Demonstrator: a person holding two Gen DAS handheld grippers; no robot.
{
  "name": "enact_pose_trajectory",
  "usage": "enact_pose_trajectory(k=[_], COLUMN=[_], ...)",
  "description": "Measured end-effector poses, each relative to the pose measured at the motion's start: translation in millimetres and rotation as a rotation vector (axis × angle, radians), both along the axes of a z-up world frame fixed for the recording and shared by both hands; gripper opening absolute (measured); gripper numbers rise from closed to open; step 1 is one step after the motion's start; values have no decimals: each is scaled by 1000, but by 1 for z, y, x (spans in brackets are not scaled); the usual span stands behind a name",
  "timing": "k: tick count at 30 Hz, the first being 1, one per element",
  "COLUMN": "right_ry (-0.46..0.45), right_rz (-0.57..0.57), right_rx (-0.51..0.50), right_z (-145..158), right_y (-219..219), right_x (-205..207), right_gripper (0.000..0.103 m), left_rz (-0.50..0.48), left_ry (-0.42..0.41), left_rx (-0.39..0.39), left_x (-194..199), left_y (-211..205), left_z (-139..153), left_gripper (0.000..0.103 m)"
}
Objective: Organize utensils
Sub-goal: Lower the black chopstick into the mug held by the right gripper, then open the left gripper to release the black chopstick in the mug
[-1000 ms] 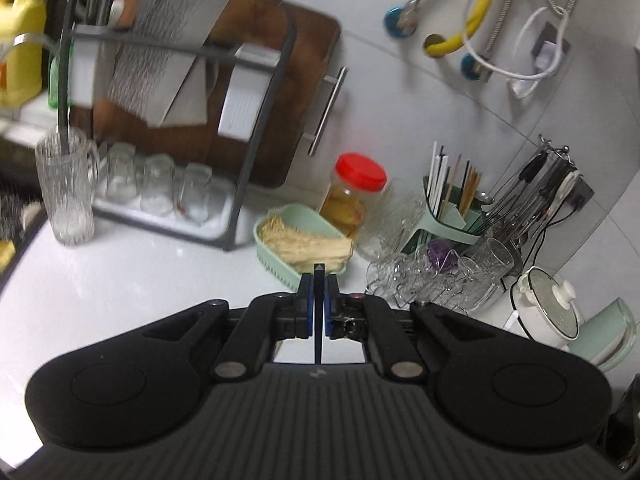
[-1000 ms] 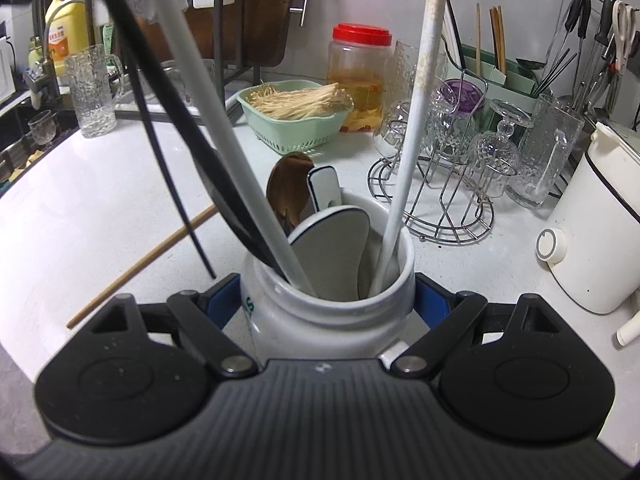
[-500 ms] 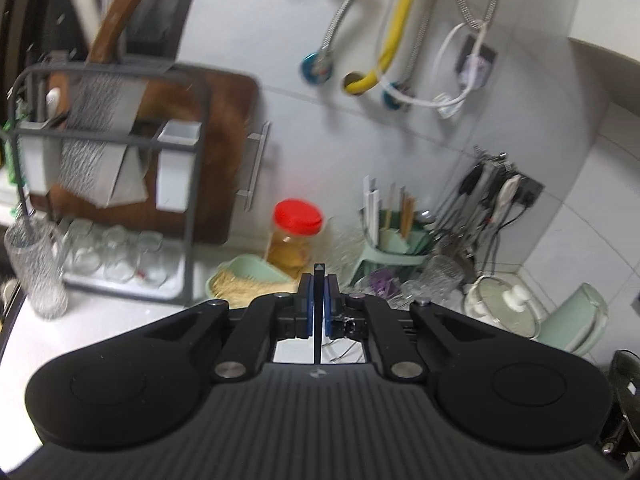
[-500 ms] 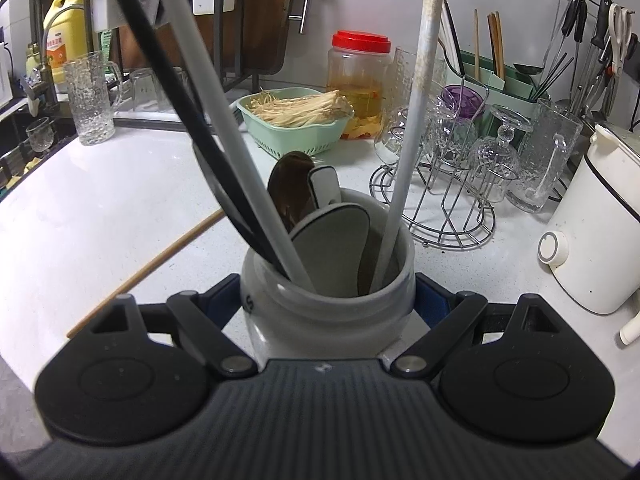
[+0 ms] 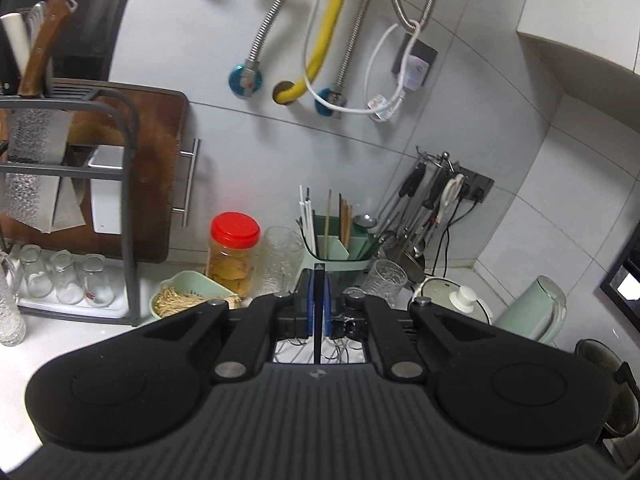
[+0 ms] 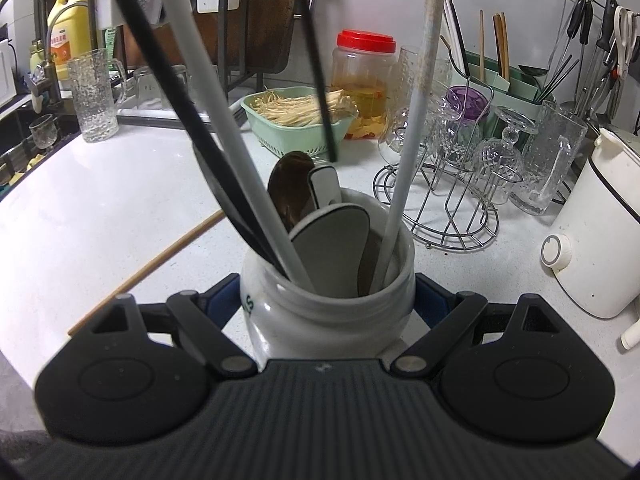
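Right gripper (image 6: 327, 300) clamps white jar (image 6: 326, 320) of utensils between its pads. Left gripper (image 5: 319, 304) pinches black chopstick (image 5: 319, 312), jaws nearly closed.

Utensils (image 6: 224, 128) in jar (image 6: 328, 316), basket (image 6: 296, 128) behind.

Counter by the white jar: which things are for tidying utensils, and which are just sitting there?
For the job: white jar in right gripper; black chopstick in left gripper; wooden chopstick on counter.
Just lying about: red-lidded jar; green basket; kettle; glass rack.
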State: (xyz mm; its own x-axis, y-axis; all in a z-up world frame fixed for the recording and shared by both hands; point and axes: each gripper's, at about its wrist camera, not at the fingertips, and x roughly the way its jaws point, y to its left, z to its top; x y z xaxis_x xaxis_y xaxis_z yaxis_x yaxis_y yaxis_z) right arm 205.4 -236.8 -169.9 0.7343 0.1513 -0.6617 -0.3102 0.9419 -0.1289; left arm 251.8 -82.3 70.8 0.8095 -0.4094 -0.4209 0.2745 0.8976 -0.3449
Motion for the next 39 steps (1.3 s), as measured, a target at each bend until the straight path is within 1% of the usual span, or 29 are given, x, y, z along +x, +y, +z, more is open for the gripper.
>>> enact_pose_trajectory(k=[5,7,10,14,18,23,25,27,29,34,36,37,38,39], right_ry=[-7,-9,-14,-16,-19,-23,-23,-24,-24,-23,-19,-16,-16,-18], right_rz=[16,23,33,42,43,43,42,42,43,41,37,33,29,26], right_rx=[4,5,6,8,11,15,15,15,15,16,16,18,18,18], right_z=[-1,-1,-1,-1,-1,-2,-2,-2,-2,-1,-1,0,0,-1], right_y=[-1,-1,-2,-3,-3,-3,-3,-3,-3,-3,-3,-3,-2,-2], right_x=[-1,-1,-2,-2,-3,-3,-3,-3,-3,-3,-3,-3,-3,-3], right_gripper=[92,92,92,92,92,92,92,92,92,92,92,91,91,92], left_rz=[-29,-30,-53,-94,-163,-251,-267,-282,-295,-289,-273,-259,-243,-226], left_ry=[19,-1,48,141,234,361,367,377,369,352,341,332,321,303], left_rx=[18,36,47,114,176,225,259,266,275,250,228,214,204,198], left_x=[4,4,11,22,33,46,49,50,50,51,48,45,43,39], left_y=[-15,-21,-30,-42,-52,-66,-71,-73,-76,-73,-67,-62,-58,-54], left_z=[-14,-23,-38,-55,-68,-81,-83,-85,-85,-80,-75,-71,-68,-64], left_gripper=[5,5,5,5,5,6,6,6,6,7,14,22,26,27])
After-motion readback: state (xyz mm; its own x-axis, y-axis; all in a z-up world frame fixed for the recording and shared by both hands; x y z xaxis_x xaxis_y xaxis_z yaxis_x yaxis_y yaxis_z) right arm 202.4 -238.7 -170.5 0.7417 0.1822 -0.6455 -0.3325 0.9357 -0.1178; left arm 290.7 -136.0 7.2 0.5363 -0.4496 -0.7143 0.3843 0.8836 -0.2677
